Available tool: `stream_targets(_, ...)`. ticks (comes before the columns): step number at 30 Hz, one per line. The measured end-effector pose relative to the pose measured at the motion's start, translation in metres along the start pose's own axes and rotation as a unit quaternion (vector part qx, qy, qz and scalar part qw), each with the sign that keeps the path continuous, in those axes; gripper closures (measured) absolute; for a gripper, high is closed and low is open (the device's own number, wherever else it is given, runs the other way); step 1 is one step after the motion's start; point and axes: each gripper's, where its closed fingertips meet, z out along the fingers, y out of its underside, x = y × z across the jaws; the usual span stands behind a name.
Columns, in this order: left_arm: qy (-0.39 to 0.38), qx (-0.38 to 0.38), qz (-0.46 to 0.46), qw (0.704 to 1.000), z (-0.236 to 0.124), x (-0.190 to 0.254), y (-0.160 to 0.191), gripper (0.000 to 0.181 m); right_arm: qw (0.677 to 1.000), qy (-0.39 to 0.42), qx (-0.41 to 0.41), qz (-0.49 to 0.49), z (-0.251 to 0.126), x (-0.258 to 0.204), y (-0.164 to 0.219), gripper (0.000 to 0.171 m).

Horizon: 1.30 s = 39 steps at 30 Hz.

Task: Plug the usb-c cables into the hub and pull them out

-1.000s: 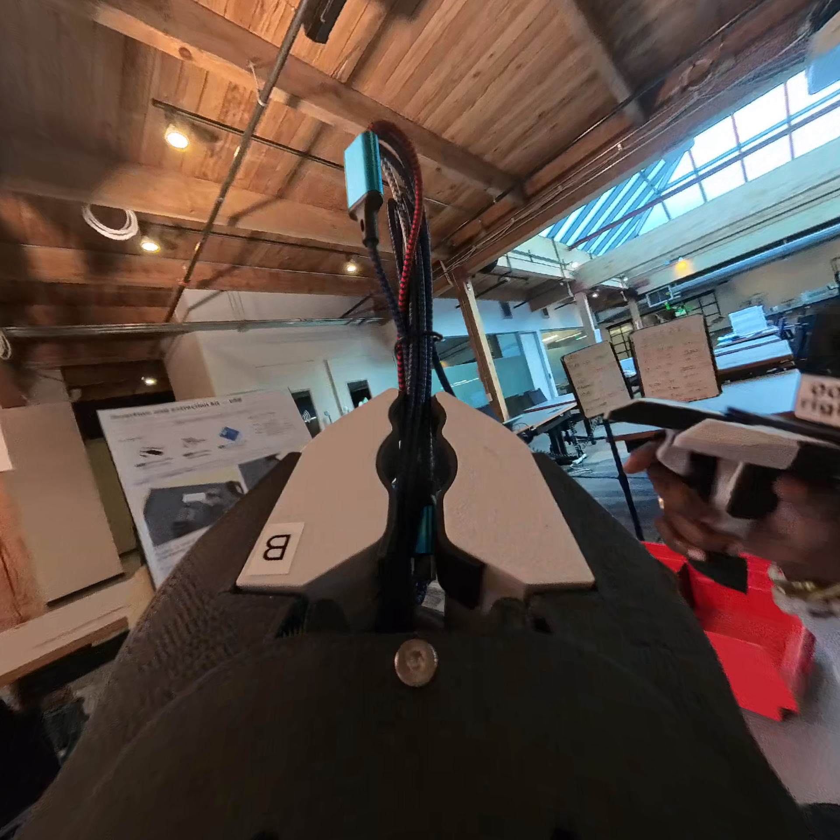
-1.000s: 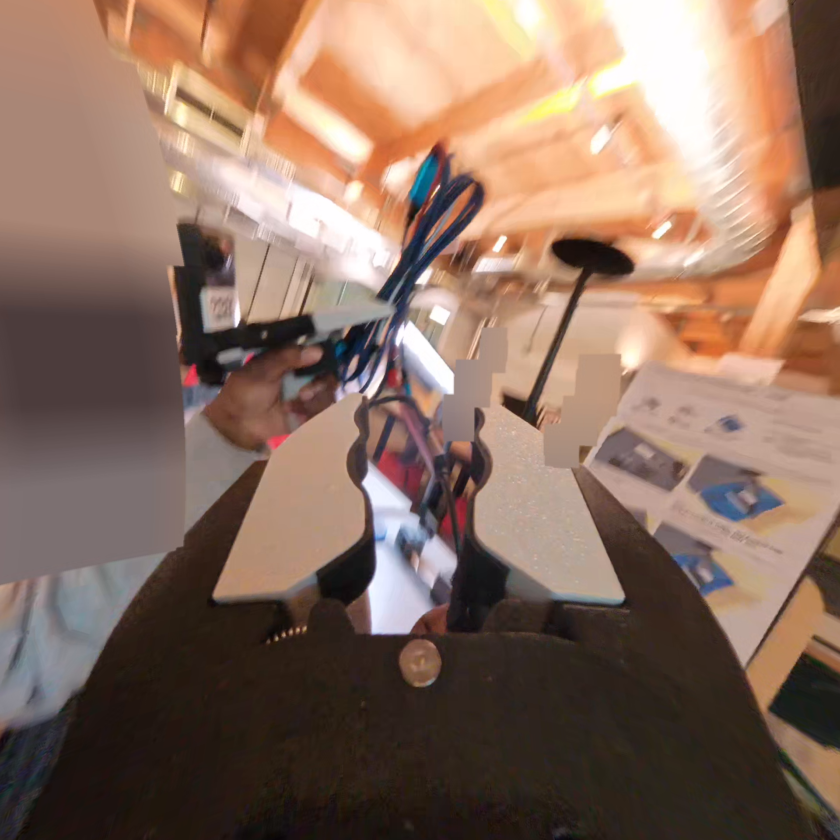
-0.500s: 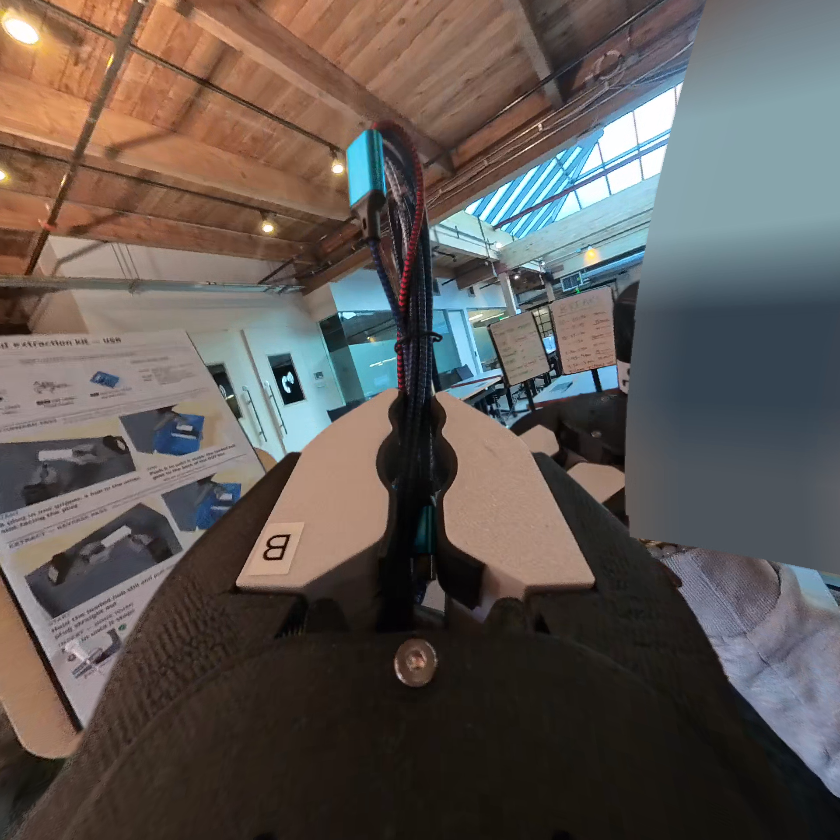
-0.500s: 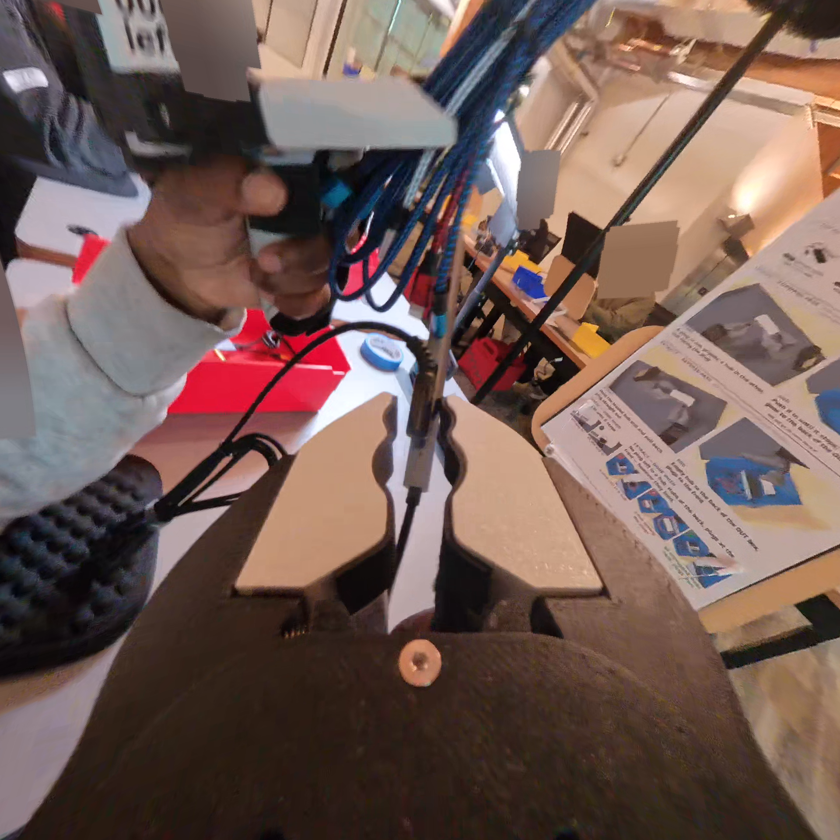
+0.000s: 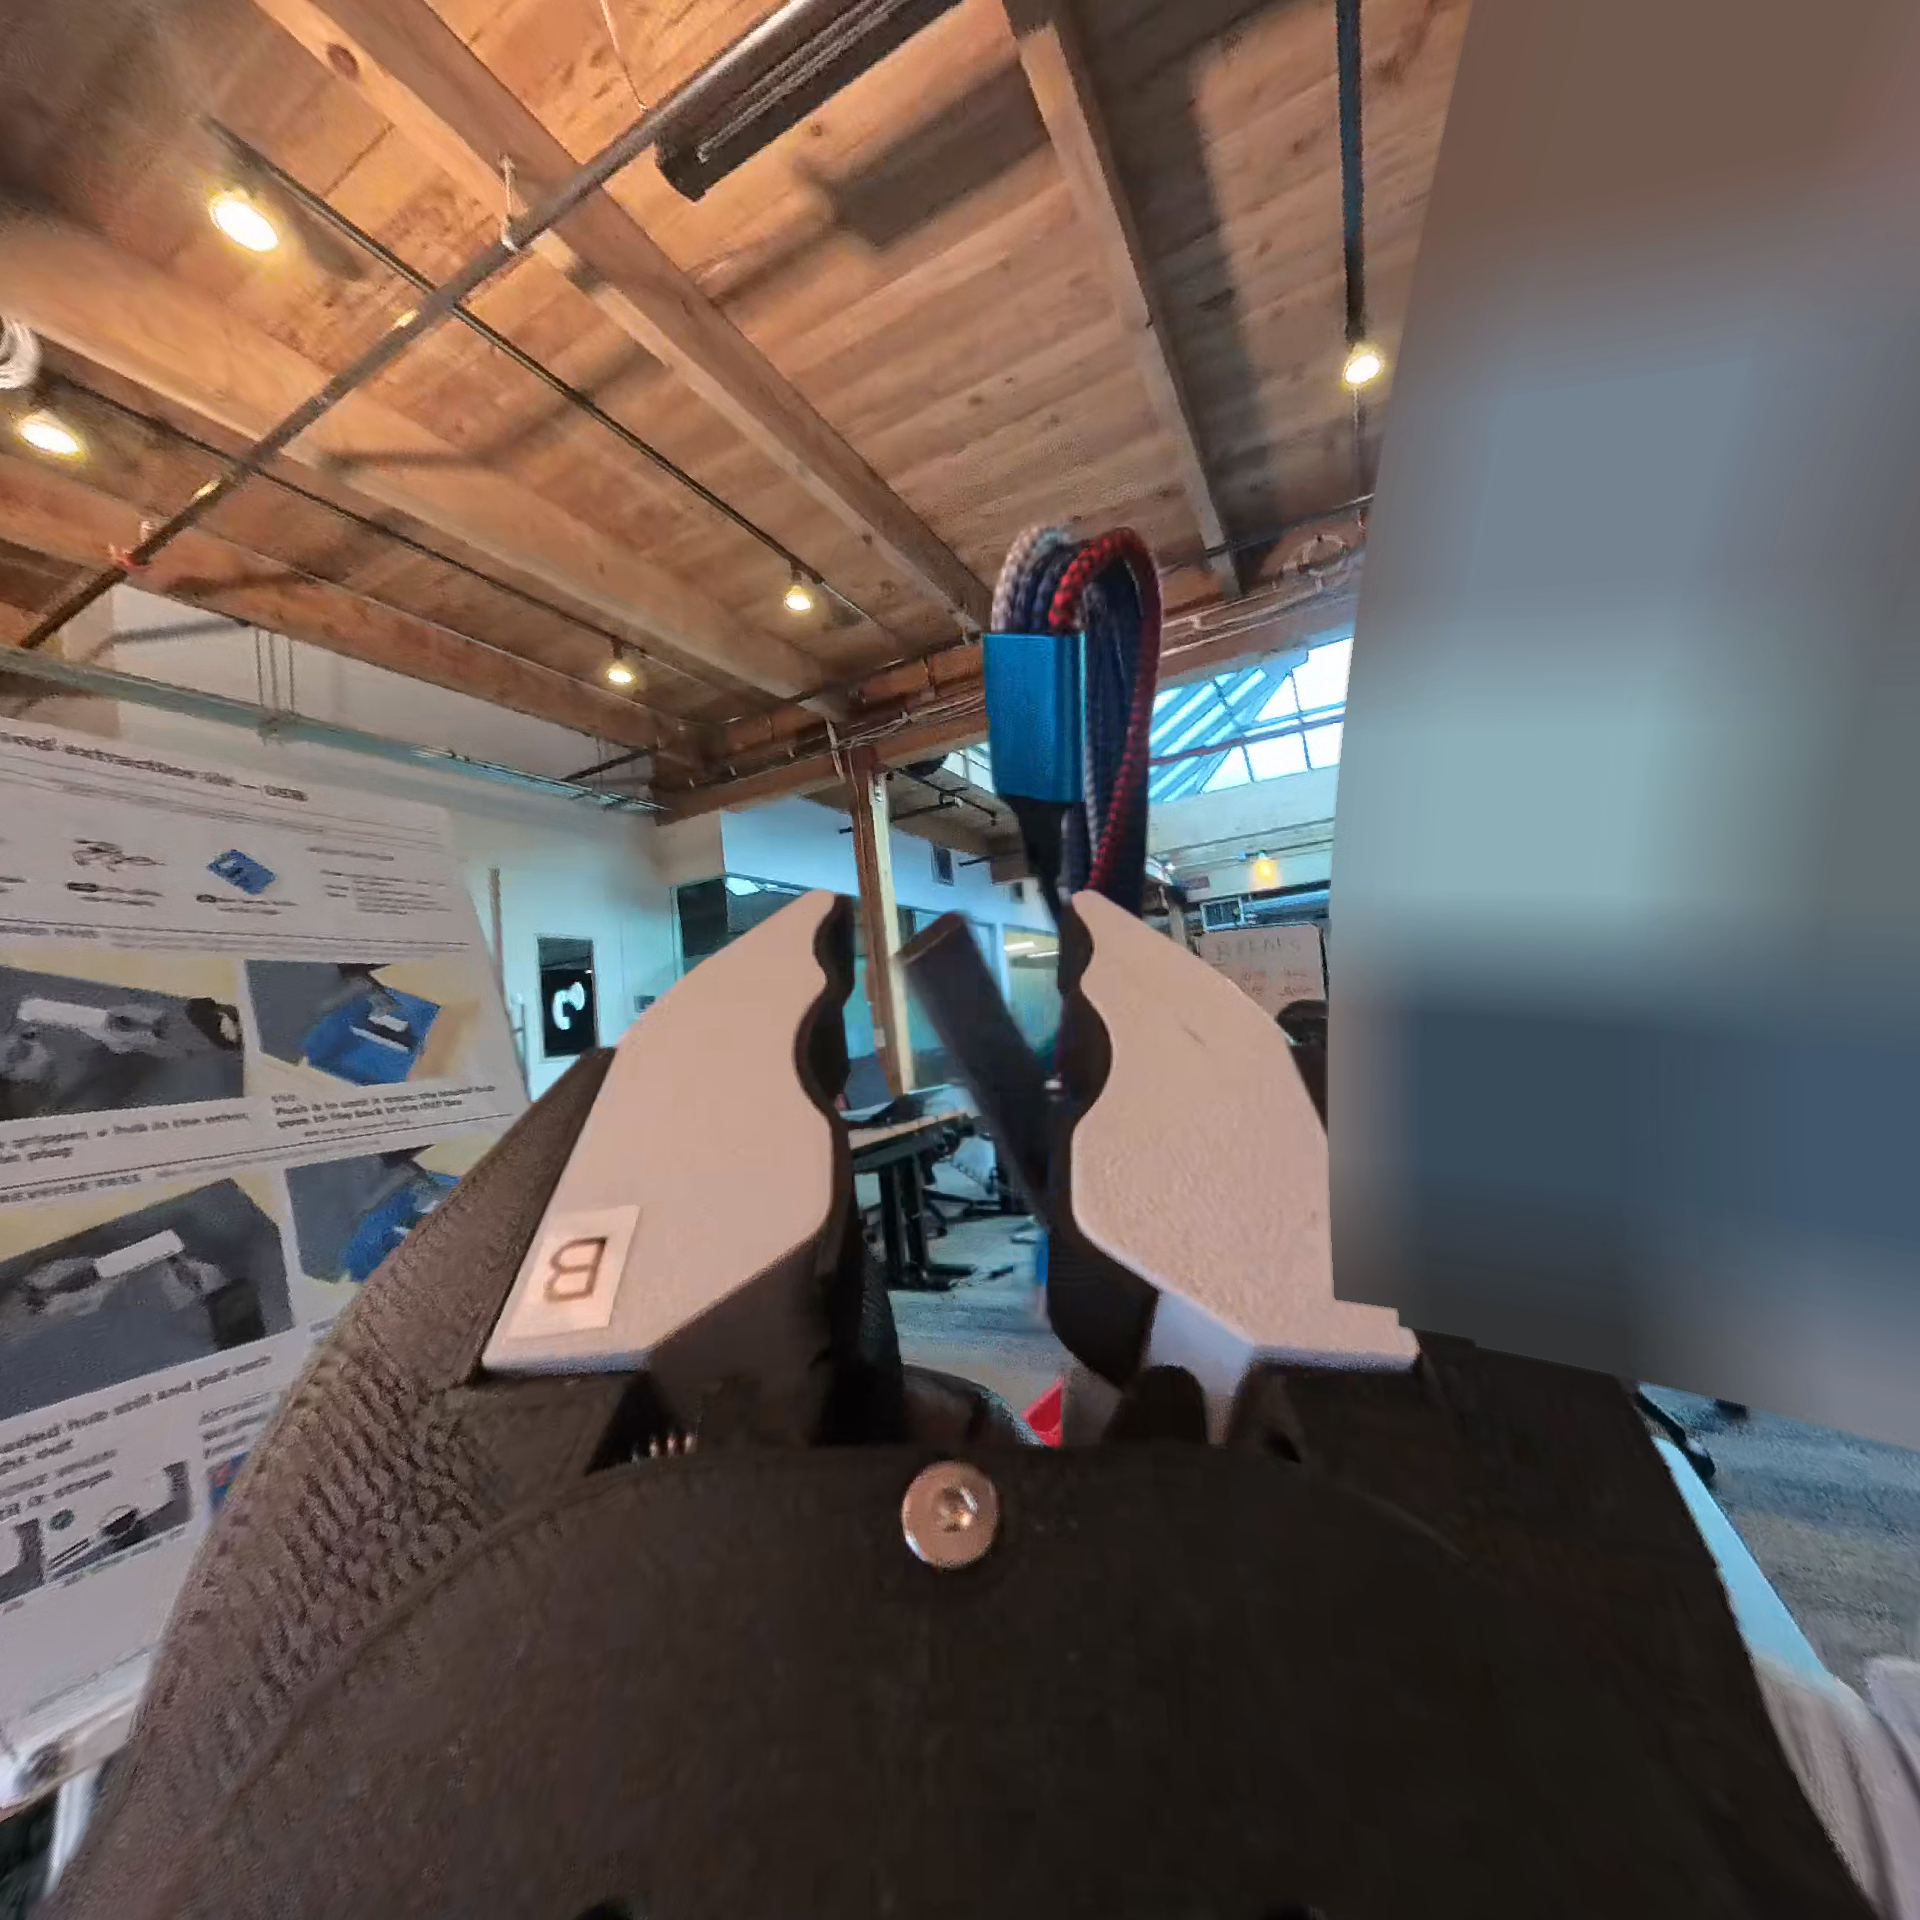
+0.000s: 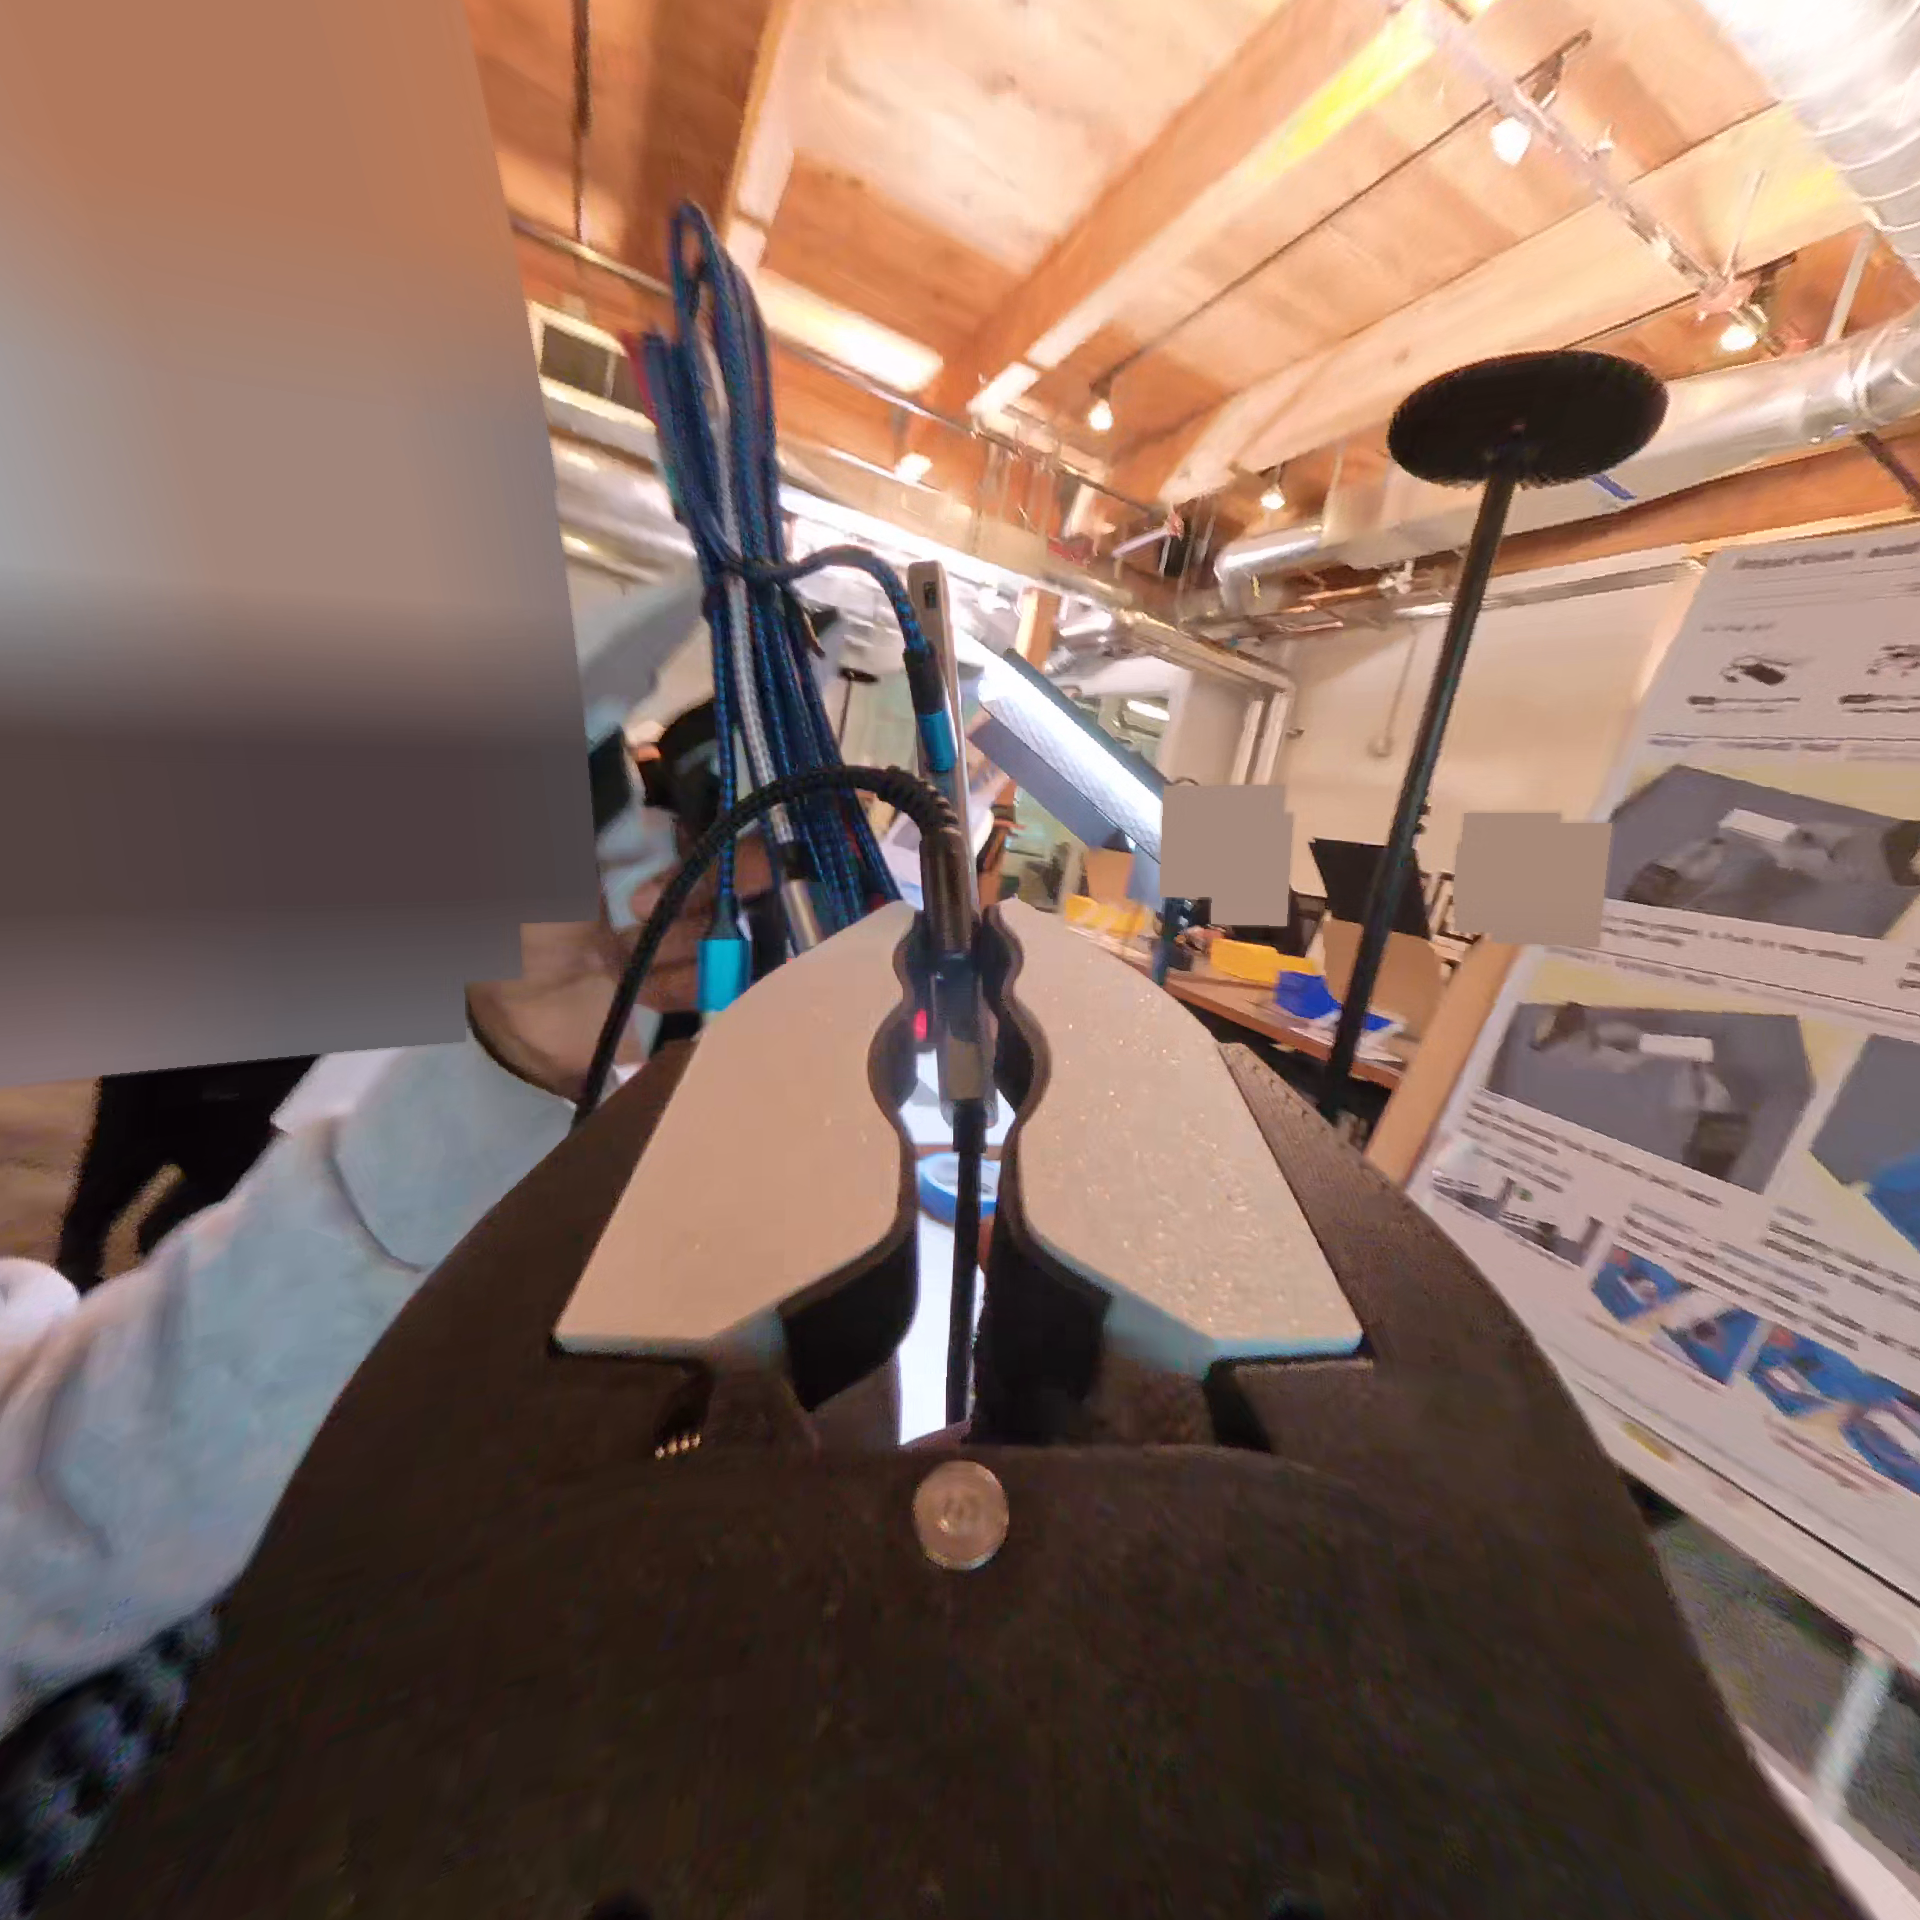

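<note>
Usb-c cables point(image 5: 1101, 727), braided in blue and red and folded into one bundle, stand up past the tip of the left gripper point(image 5: 951, 914). Its jaws are parted with open daylight between them, and the bundle leans on the inner edge of one finger rather than being pinched. A blue metal plug point(image 5: 1034, 727) hangs at the top of the loop. A dark, smeared bar point(image 5: 956, 1018) slants across the gap. It is too blurred to name.

In the right wrist view, the right gripper point(image 6: 951, 920) has its jaws drawn narrow on the hub point(image 6: 951, 997), a thin grey slab seen edge-on and held upright, its top end poking well above the fingertips. A black cord point(image 6: 966, 1247) runs down from it between the fingers, and its lower end is lost behind the gripper body. A black braided cable point(image 6: 727, 842) arches in from the side and meets the hub just above the jaws. A blue-tipped plug point(image 6: 935, 727) sits against the hub higher up, though I cannot tell whether it is seated. The bundle rises behind, with a teal plug point(image 6: 720, 961) dangling low.

A pale sleeve point(image 6: 312, 1247) reaches in beside it, the hand mostly hidden. A blue tape roll point(image 6: 951, 1184) on the tabletop point(image 6: 914, 1371) shows only as a sliver between the fingers. Yellow bins point(image 6: 1247, 956) and a blue bin point(image 6: 1304, 992) sit on a far desk, but what they hold is too small to make out. An instruction poster point(image 6: 1714, 1039) runs off the edge, and a black stand point(image 6: 1527, 416) rises beside it.
</note>
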Motion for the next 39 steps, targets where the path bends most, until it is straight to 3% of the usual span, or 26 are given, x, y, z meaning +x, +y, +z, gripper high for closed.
stream_targets(1, -0.016, 0.007, -0.002, 1.0, -0.002, -0.007, -0.001, 0.144, 1.0, -0.001, 0.011, 0.006, 0.001, -0.004, -0.006, 0.162)
stream_targets(5, -0.011, 0.031, -0.034, 0.999, -0.008, -0.026, 0.012, 0.145, 0.996, -0.017, 0.08, 0.036, 0.001, -0.025, -0.036, 0.162)
stream_targets(7, -0.012, -0.02, -0.1, 0.995, -0.003, -0.033, 0.037, 0.146, 0.991, -0.043, 0.105, 0.073, 0.004, -0.036, -0.042, 0.162)
stream_targets(11, 0.128, -0.049, -0.138, 0.981, 0.015, 0.027, 0.052, 0.151, 0.978, -0.09, 0.11, 0.153, 0.016, -0.05, -0.039, 0.162)
stream_targets(16, 0.115, -0.046, -0.079, 0.989, 0.022, 0.039, 0.053, 0.161, 0.966, -0.1, 0.123, 0.204, 0.013, -0.044, -0.043, 0.162)
stream_targets(21, 0.124, -0.066, -0.12, 0.983, 0.023, 0.032, 0.068, 0.157, 0.956, -0.12, 0.116, 0.241, 0.016, -0.043, -0.034, 0.162)
stream_targets(25, 0.115, -0.045, -0.132, 0.983, 0.021, 0.024, 0.064, 0.172, 0.95, -0.125, 0.089, 0.271, 0.022, -0.042, -0.021, 0.162)
stream_targets(28, 0.154, -0.072, -0.14, 0.975, 0.013, 0.028, 0.069, 0.172, 0.937, -0.131, 0.111, 0.303, 0.02, -0.034, -0.02, 0.162)
stream_targets(33, 0.156, -0.092, -0.164, 0.97, 0.011, 0.022, 0.078, 0.172, 0.926, -0.115, 0.113, 0.34, 0.021, -0.024, -0.014, 0.162)
stream_targets(34, 0.169, -0.095, -0.164, 0.967, 0.009, 0.025, 0.078, 0.172, 0.924, -0.119, 0.116, 0.344, 0.021, -0.024, -0.015, 0.162)
stream_targets(36, 0.233, -0.097, -0.159, 0.955, 0.001, 0.041, 0.074, 0.137, 0.928, -0.109, 0.112, 0.337, 0.021, -0.023, -0.015, 0.162)
stream_targets(37, 0.253, -0.1, -0.159, 0.949, -0.001, 0.048, 0.073, 0.137, 0.933, -0.1, 0.103, 0.329, 0.022, -0.023, -0.013, 0.162)
stream_targets(39, 0.185, -0.082, -0.124, 0.971, 0.01, 0.035, 0.069, 0.137, 0.938, -0.108, 0.084, 0.318, 0.025, -0.029, -0.008, 0.162)
